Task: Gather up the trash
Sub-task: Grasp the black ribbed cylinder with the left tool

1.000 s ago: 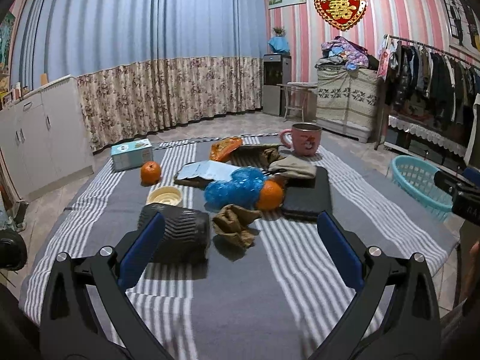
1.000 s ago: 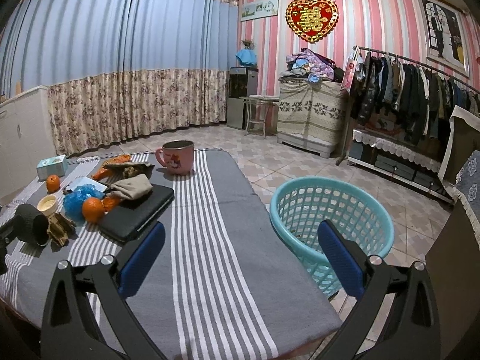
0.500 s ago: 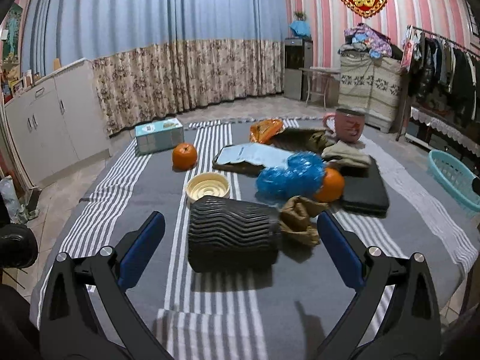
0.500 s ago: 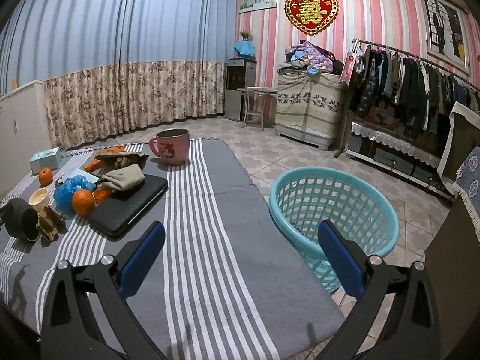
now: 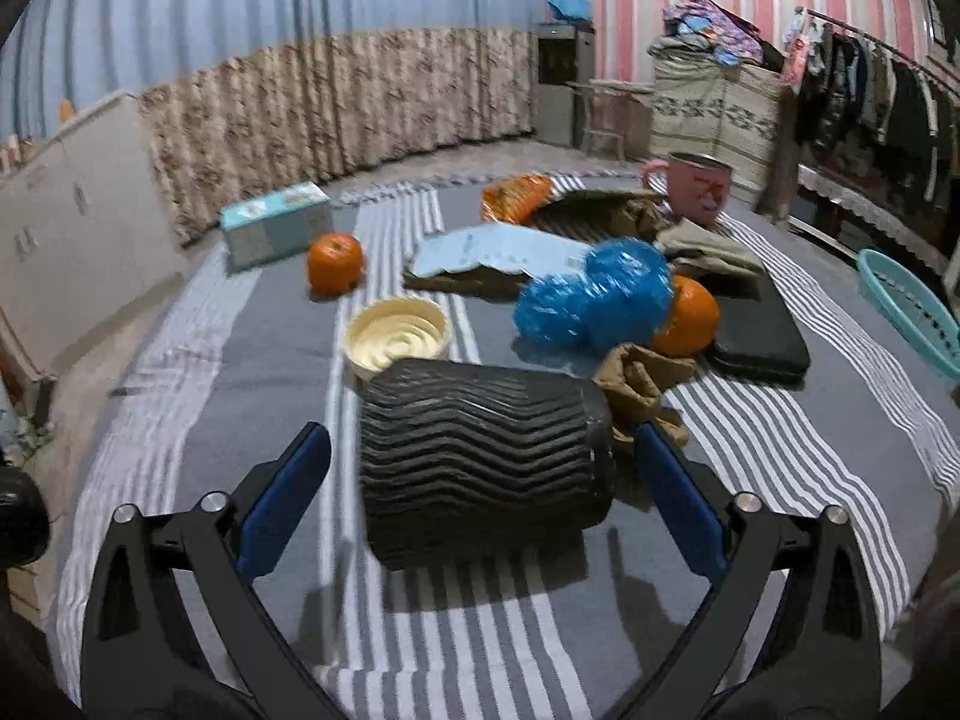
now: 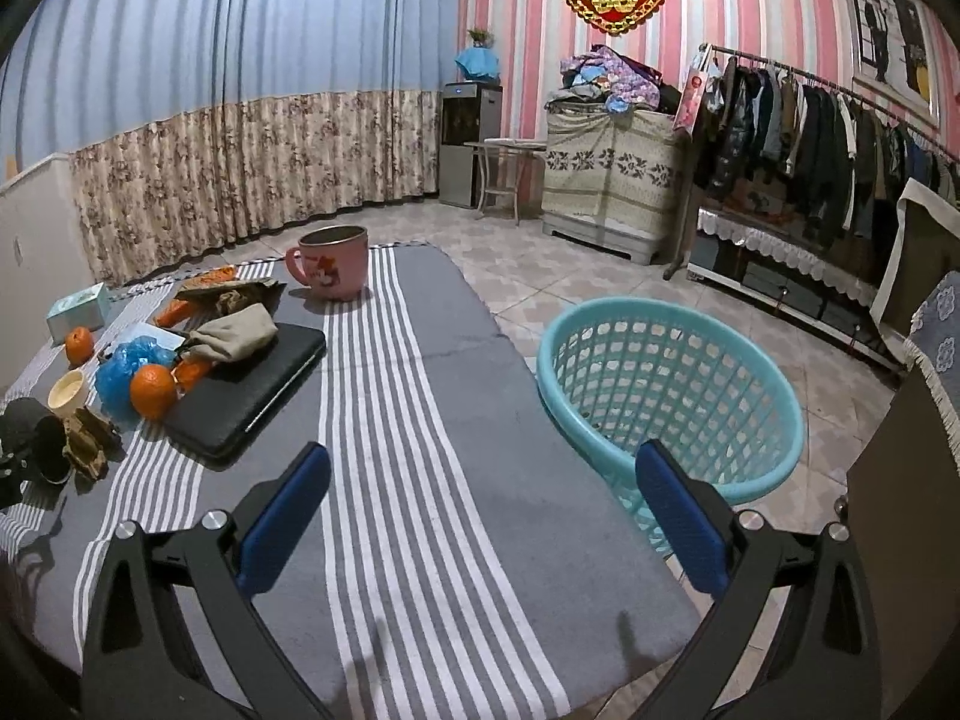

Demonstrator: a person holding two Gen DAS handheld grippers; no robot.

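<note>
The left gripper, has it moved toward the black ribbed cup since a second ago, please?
Yes. The left gripper has closed in on the black ribbed cup, which now sits between its open fingers.

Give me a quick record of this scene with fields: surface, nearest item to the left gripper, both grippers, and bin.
surface: striped cloth
nearest to left gripper: black ribbed cup on its side, between the open jaws, not gripped
left gripper: open
right gripper: open, holding nothing
bin: teal basket on the floor beside the table

I've brought the left tool (image 5: pixel 480 492) in close: the ribbed black cup (image 5: pixel 480 462) now lies between its spread fingers. My right tool (image 6: pixel 480 510) barely shifted.
</note>
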